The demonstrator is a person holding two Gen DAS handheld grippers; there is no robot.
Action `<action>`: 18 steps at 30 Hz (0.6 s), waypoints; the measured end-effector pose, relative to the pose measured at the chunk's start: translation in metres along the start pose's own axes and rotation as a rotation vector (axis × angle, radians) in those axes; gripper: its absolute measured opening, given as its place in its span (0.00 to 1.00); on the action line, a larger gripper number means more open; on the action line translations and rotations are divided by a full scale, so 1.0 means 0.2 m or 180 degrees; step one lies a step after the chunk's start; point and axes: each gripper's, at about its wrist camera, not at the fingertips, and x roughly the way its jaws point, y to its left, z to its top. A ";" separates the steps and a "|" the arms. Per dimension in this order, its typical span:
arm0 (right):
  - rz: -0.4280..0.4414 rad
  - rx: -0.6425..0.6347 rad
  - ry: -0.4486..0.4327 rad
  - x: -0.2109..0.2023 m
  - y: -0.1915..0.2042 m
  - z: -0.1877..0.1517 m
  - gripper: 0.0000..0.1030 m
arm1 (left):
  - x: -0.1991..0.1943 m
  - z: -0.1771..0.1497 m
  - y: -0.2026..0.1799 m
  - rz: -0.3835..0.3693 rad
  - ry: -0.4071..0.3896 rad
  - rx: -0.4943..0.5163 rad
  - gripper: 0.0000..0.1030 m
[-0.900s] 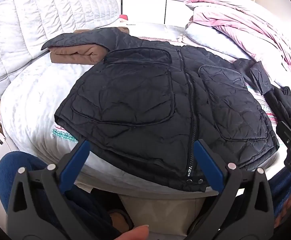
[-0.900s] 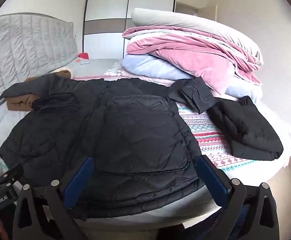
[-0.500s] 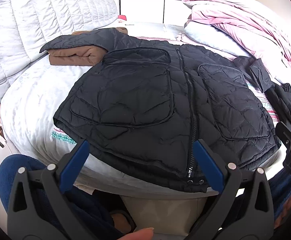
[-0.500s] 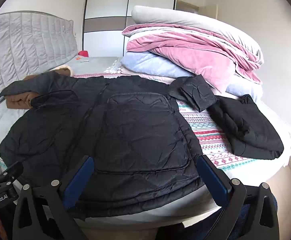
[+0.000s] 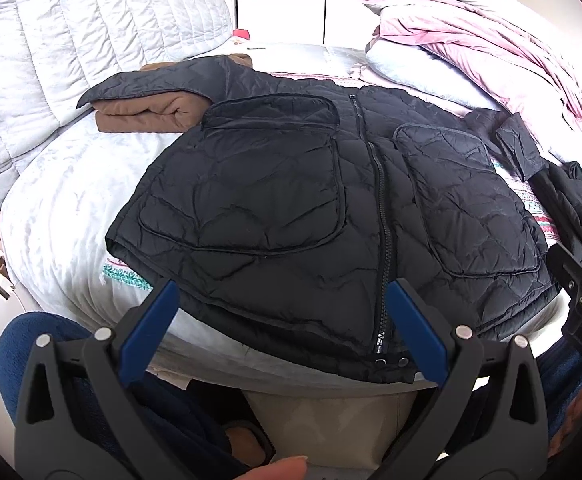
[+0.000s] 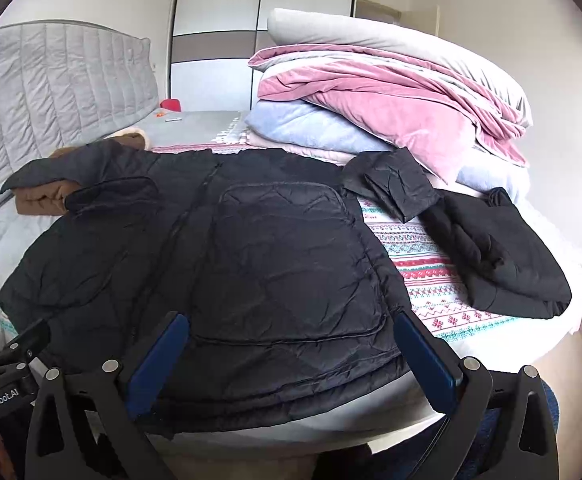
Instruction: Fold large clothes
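A black quilted jacket (image 5: 291,200) lies flat and zipped on the bed, hem toward me; it also shows in the right wrist view (image 6: 251,260). One sleeve drapes over a folded brown garment (image 5: 143,110) at the left; the other sleeve (image 6: 395,184) bends out to the right. My left gripper (image 5: 283,292) is open and empty, just above the hem near the zipper's end. My right gripper (image 6: 291,324) is open and empty over the right side of the hem.
A folded black garment (image 6: 499,256) lies on the patterned blanket (image 6: 419,260) at the right. Stacked pink and blue bedding (image 6: 371,100) sits behind it. A grey quilted headboard (image 5: 71,40) is at the left. The bed's front edge (image 5: 251,364) is just below the hem.
Both grippers have drifted slightly; the jacket sits a little higher and nearer in both views. Nothing was taken hold of.
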 end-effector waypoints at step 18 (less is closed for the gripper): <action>0.0208 0.0109 0.0236 0.03 0.00 0.01 1.00 | 0.00 0.00 -0.03 -0.0052 -0.0085 0.0113 1.00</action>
